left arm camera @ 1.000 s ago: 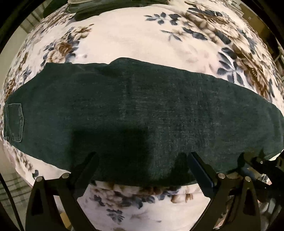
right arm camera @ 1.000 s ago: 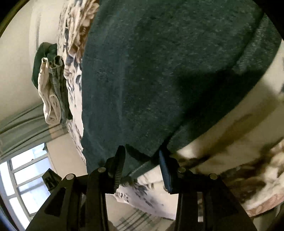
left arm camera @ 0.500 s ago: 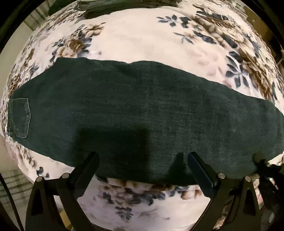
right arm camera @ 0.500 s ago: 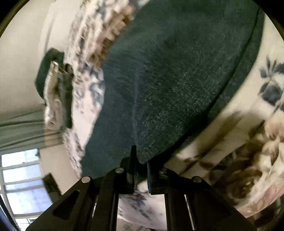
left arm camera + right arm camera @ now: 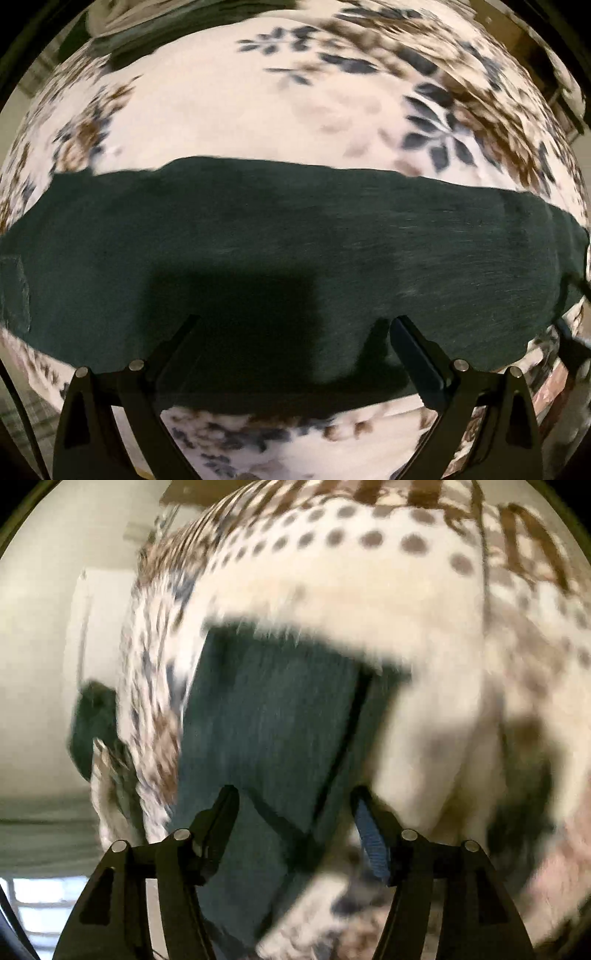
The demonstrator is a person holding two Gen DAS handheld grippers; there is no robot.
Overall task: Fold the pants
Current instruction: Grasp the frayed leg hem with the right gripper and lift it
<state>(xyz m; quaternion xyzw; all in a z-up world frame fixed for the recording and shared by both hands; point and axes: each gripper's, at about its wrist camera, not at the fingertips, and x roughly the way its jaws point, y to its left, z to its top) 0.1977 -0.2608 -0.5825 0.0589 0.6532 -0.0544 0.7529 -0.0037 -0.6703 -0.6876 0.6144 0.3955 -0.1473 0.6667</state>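
The dark green pants lie flat as a long band across a floral blanket, a back pocket at the far left. My left gripper is open and empty, hovering over the near edge of the pants. In the right wrist view the pants run away from the camera, their leg end between the fingers. My right gripper is open with the fabric lying between the jaws, not clamped. The view is motion-blurred.
The floral blanket covers the bed on all sides of the pants. A pile of other clothes sits at the bed's far edge by a pale wall. More dark clothing lies at the top left.
My right gripper shut on the pant-leg edge half a second ago and has now opened and swung, the view blurring. My left gripper stayed open while its view shifted over the pants.
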